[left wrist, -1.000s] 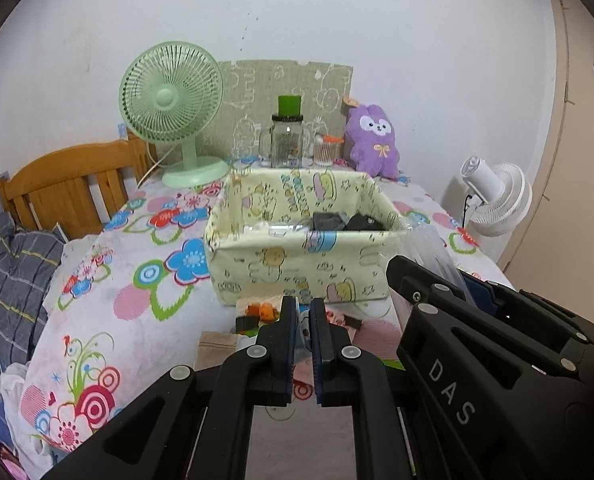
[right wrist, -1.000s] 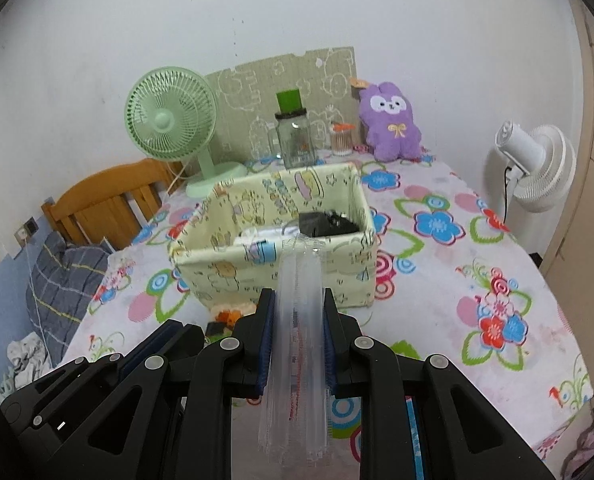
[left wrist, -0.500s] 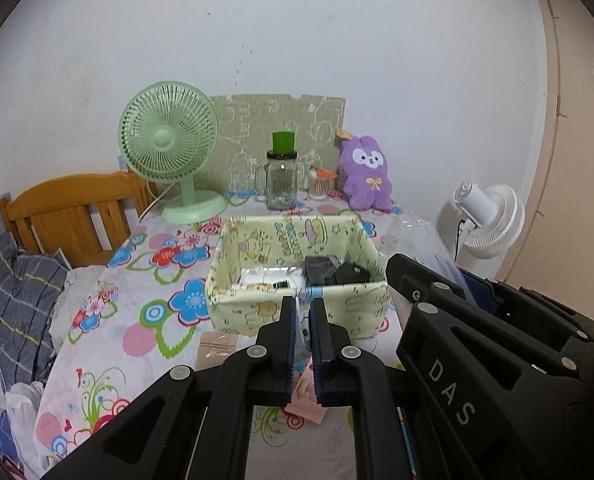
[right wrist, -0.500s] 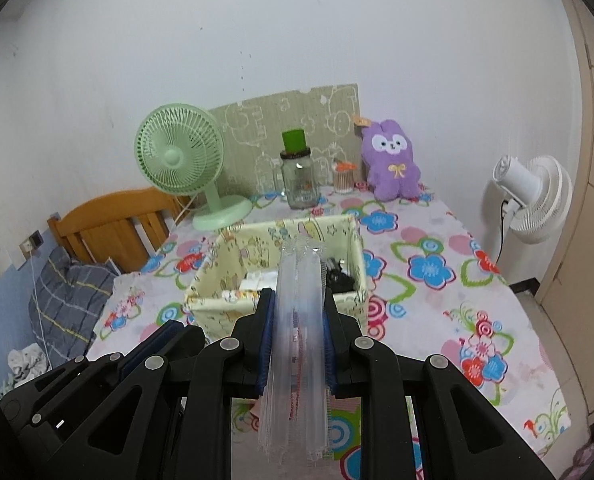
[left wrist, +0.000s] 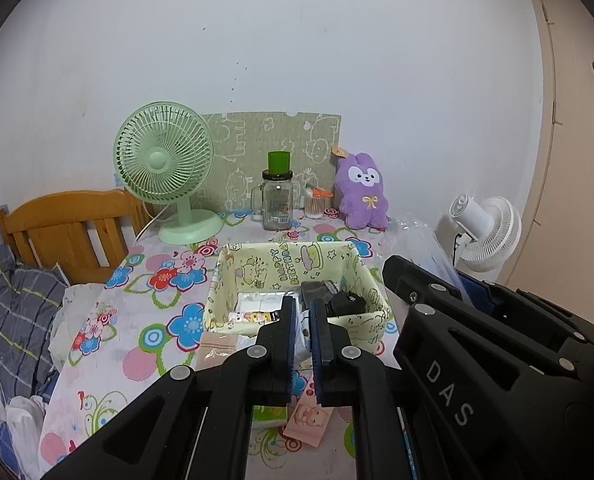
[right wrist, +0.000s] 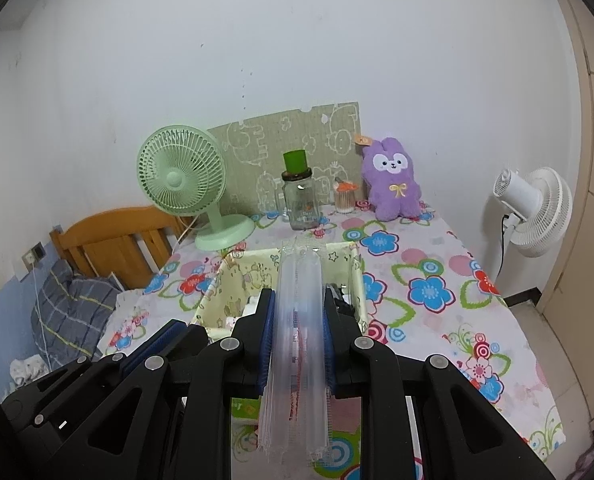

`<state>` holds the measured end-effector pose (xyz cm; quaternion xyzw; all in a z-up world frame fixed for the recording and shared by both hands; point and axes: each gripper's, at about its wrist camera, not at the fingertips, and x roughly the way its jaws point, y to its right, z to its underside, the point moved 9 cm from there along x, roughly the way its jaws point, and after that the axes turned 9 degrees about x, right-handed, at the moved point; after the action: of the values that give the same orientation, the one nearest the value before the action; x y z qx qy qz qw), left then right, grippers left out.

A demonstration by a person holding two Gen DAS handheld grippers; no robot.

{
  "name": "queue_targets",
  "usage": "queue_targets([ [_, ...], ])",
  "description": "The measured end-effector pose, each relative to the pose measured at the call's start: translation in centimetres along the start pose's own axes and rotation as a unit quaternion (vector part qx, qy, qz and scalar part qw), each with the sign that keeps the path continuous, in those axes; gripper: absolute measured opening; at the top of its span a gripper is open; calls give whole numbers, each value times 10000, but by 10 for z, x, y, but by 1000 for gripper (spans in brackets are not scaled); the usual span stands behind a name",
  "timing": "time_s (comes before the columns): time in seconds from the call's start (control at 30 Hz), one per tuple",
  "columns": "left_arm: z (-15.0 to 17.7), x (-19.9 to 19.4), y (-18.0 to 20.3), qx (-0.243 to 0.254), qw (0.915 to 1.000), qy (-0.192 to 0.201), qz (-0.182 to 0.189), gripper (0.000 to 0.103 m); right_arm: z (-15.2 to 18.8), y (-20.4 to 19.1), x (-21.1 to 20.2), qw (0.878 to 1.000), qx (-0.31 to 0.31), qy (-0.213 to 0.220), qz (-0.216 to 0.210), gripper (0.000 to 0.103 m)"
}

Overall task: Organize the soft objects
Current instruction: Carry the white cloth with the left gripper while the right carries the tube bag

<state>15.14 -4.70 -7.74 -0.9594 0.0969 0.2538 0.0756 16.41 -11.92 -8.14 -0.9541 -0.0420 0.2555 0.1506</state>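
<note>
A yellow cartoon-print fabric box (left wrist: 293, 256) stands mid-table on the flowered cloth, with dark soft items (left wrist: 337, 296) and white packets inside. My left gripper (left wrist: 304, 312) hovers above the box's near wall, shut, with nothing clearly held between its pads. My right gripper (right wrist: 299, 300) is shut on a folded clear plastic bag (right wrist: 299, 320), which sticks out ahead over the box (right wrist: 241, 276) and hangs down behind the jaws. The bag's far end (left wrist: 421, 240) shows past the right gripper's black body in the left wrist view. A purple plush (right wrist: 395, 180) sits at the back.
A beige packet (left wrist: 217, 348) and a pink packet (left wrist: 311, 420) lie in front of the box. A green fan (left wrist: 165, 168), glass jar (left wrist: 277, 204) and swab pot stand by the wall. A white fan (right wrist: 533, 208) is beyond the right table edge; a wooden headboard (left wrist: 69, 224) stands left.
Both grippers have risen together, so the box and table now sit lower and farther off in both views. The clear bag stays clamped in the right gripper; the left stays shut.
</note>
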Motion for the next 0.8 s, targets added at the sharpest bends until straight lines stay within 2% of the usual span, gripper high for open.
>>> queue_targets([
  [0.8,-30,40,-6,107,9999,58,-37,4,-29,4,43,10000,38,14,-17,24],
])
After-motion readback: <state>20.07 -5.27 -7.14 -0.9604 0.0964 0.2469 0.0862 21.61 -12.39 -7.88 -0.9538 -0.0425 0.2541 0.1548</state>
